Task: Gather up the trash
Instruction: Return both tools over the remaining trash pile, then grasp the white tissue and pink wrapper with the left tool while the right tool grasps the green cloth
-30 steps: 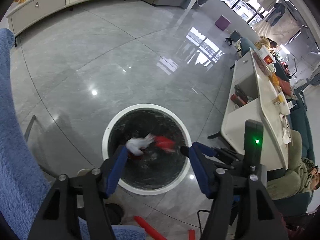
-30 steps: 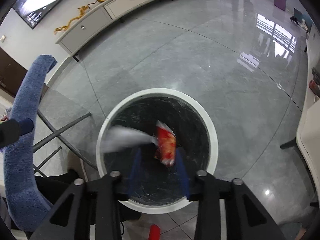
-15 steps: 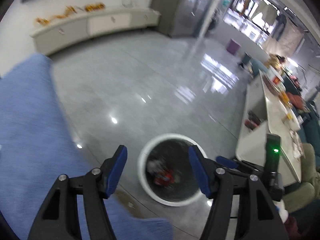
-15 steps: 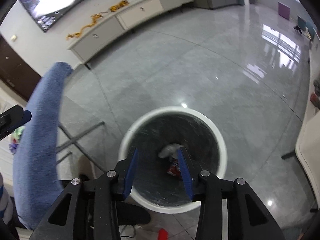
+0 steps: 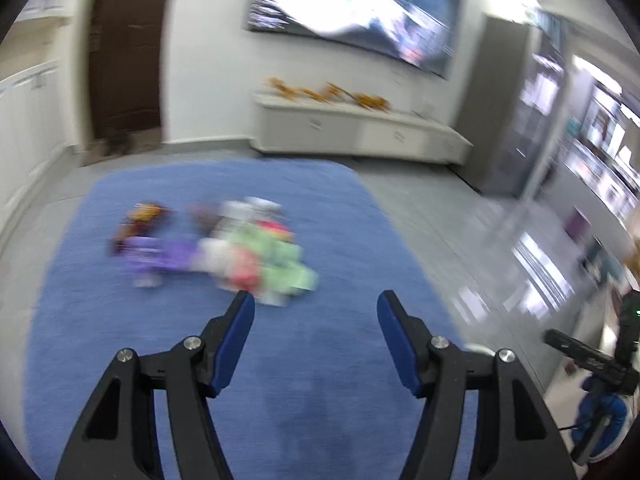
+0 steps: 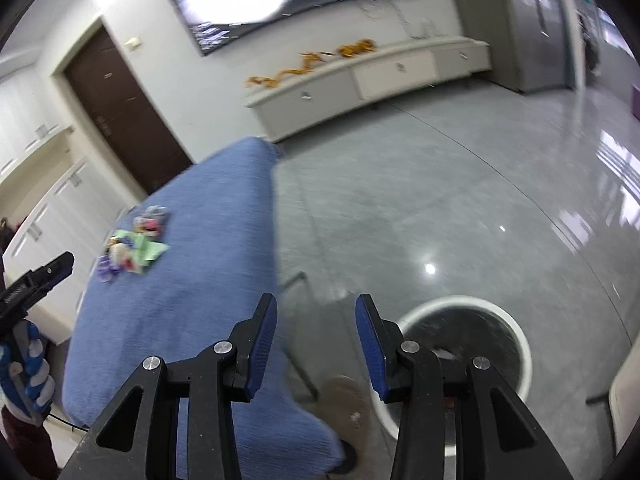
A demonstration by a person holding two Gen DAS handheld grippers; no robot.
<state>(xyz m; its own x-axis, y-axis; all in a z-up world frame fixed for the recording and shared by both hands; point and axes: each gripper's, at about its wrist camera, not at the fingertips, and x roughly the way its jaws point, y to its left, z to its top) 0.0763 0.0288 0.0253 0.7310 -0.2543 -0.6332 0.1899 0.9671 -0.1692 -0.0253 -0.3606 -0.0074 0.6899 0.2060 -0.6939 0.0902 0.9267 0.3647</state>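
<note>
Colourful wrappers (image 5: pixel 224 248) lay heaped mid-counter on the blue cloth (image 5: pixel 320 360), well apart from the white-rimmed bin (image 6: pixel 516 332) on the floor. The left tool (image 5: pixel 316 306) hung empty, jaws apart, near the heap; the right tool (image 6: pixel 316 312) was likewise empty. Best pinch one loose edge cleanly.

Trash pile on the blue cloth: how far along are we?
Done: a few scraps lie in the white-rimmed bin. In hand: nothing; left gripper and right gripper show empty, open jaws. Left: the pile of wrappers sits on the blue cloth.
</note>
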